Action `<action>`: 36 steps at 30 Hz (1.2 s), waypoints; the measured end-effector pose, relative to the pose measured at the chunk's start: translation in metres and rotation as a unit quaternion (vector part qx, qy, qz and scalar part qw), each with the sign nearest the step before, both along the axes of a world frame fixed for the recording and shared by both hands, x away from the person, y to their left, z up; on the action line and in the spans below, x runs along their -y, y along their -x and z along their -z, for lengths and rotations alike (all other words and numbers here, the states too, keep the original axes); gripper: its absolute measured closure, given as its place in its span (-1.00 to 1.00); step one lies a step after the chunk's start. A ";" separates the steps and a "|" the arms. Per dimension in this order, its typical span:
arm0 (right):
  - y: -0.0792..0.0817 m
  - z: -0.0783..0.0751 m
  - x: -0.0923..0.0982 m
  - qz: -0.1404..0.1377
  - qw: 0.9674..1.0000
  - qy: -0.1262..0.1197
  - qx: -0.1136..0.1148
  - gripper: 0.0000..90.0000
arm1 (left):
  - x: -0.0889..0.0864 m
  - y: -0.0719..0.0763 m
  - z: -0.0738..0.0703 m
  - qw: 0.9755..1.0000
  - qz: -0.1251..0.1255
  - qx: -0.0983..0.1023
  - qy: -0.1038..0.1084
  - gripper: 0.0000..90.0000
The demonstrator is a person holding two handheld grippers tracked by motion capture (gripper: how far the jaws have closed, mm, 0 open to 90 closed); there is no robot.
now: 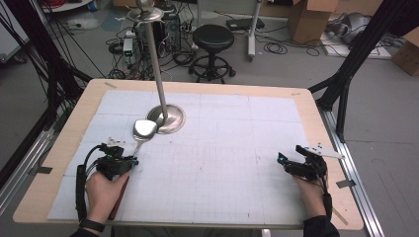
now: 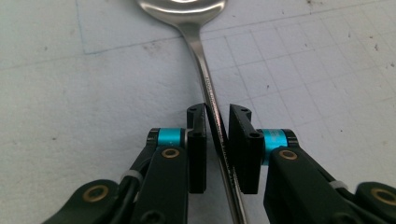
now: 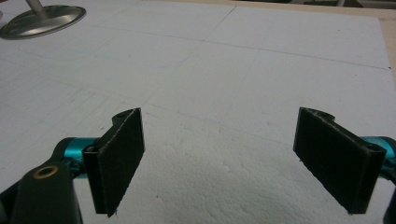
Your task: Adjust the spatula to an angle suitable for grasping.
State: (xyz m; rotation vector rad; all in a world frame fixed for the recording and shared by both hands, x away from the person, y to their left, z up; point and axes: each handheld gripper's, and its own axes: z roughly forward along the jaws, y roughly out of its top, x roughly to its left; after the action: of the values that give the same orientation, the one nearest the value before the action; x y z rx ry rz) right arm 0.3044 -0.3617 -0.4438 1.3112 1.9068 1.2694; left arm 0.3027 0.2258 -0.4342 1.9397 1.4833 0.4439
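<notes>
On the white table (image 1: 222, 163), the left gripper (image 2: 217, 140) pinches the thin handle of a shiny metal spatula (image 1: 143, 131). It looks hard, light and slippery. The right gripper (image 3: 219, 158) waits with its jaws wide apart.

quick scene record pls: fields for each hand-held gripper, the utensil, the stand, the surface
left hand-held gripper: shut on the spatula handle
right hand-held gripper: open, nothing between the jaws, over bare mat
spatula: metal, lying flat on the mat, blade next to the stand base
stand: upright metal pole on a round base, far left of the mat
mat: white, gridded, on a wooden table
</notes>
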 end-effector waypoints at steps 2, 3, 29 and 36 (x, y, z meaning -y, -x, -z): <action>0.000 0.000 0.000 0.000 1.000 0.000 0.000 -0.65 | -0.002 0.000 0.000 1.000 0.001 -0.002 0.000 0.80; 0.000 0.000 0.000 -0.001 1.000 0.000 -0.001 -0.65 | -0.003 0.000 0.000 1.000 0.000 -0.002 0.001 0.82; 0.000 -0.001 0.000 0.002 1.000 -0.006 0.003 -0.64 | 0.002 0.004 -0.014 0.994 0.106 0.035 0.021 0.86; 0.001 -0.003 0.003 0.007 1.000 -0.012 0.013 -0.64 | 0.024 0.003 -0.032 0.981 0.178 0.074 0.016 0.86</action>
State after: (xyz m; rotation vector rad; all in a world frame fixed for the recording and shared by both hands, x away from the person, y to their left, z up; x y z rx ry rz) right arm 0.3035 -0.3643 -0.4410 1.3109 1.8681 1.2993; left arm 0.2994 0.2023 -0.4027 2.0438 1.0151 0.3908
